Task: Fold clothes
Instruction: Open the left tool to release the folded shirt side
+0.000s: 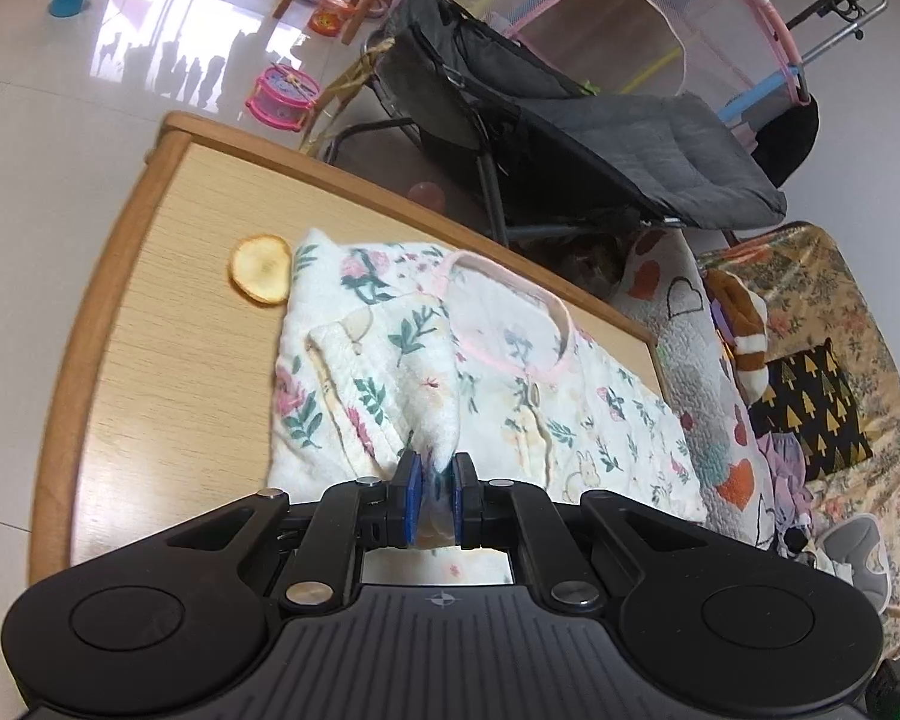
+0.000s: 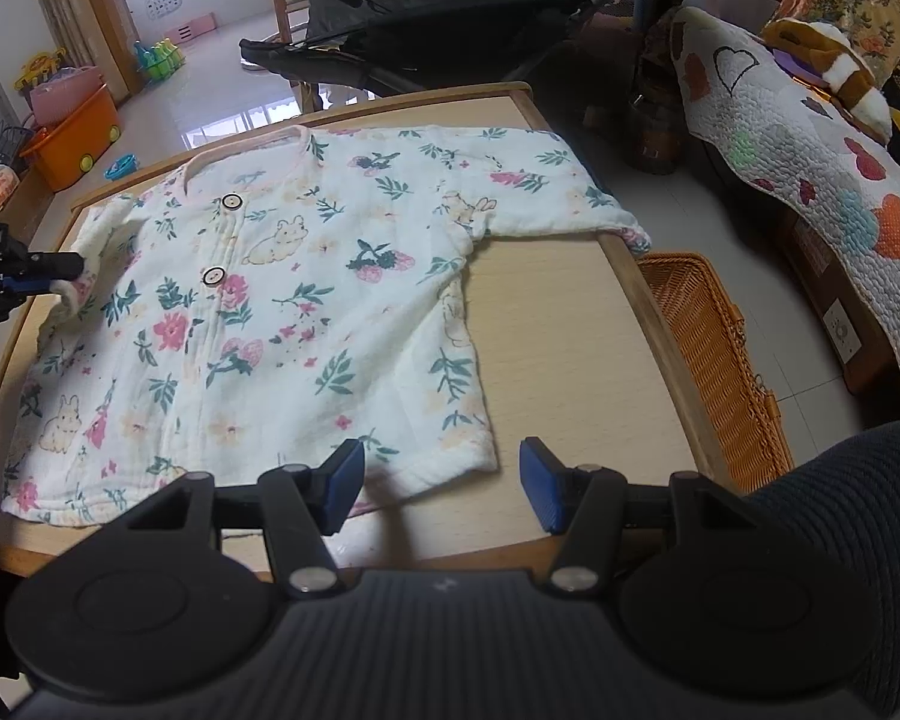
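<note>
Low wooden table (image 2: 570, 324), light top w/ darker rim, fills mid frame. Floral baby top (image 2: 282, 300) lies flat on it, buttons up, one sleeve reaching rt edge. In left wrist view, dried fruit slice (image 1: 260, 269) at upper left, touching the top.

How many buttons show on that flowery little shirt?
2. On the shirt, one button sits just below the pink collar, the other button further down the front placket. More may be hidden lower down.
</note>
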`<state>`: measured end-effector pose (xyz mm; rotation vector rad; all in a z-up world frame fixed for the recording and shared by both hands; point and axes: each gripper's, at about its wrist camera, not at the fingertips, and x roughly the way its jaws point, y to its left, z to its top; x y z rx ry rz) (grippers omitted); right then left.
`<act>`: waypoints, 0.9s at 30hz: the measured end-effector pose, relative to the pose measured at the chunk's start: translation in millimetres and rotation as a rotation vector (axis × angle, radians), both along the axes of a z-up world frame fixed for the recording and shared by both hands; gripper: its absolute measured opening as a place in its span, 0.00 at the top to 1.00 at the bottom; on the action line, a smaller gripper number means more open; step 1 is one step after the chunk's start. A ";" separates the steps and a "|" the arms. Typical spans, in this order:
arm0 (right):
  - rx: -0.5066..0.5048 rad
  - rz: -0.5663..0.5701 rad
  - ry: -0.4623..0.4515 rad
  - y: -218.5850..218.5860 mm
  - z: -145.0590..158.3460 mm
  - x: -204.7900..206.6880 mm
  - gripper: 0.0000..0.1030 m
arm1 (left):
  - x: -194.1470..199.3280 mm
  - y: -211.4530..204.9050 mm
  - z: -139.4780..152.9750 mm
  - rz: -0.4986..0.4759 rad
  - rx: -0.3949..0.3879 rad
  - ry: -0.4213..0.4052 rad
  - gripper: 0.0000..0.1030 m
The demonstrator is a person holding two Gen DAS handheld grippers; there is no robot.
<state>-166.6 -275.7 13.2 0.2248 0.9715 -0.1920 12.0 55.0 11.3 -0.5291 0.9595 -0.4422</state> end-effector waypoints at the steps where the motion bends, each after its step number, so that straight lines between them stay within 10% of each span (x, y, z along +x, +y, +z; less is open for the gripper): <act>1: 0.001 -0.001 0.001 -0.2 -0.1 0.0 0.45 | 0.9 -2.2 -2.0 0.001 0.007 0.014 0.90; 16: 0.006 -0.005 0.003 -0.8 -0.9 0.4 0.45 | 4.6 -11.6 -11.4 0.047 0.028 0.086 0.83; 27: 0.018 -0.008 0.004 -2.8 -1.0 -0.3 0.45 | -3.5 -5.0 22.2 0.162 0.034 -0.104 0.79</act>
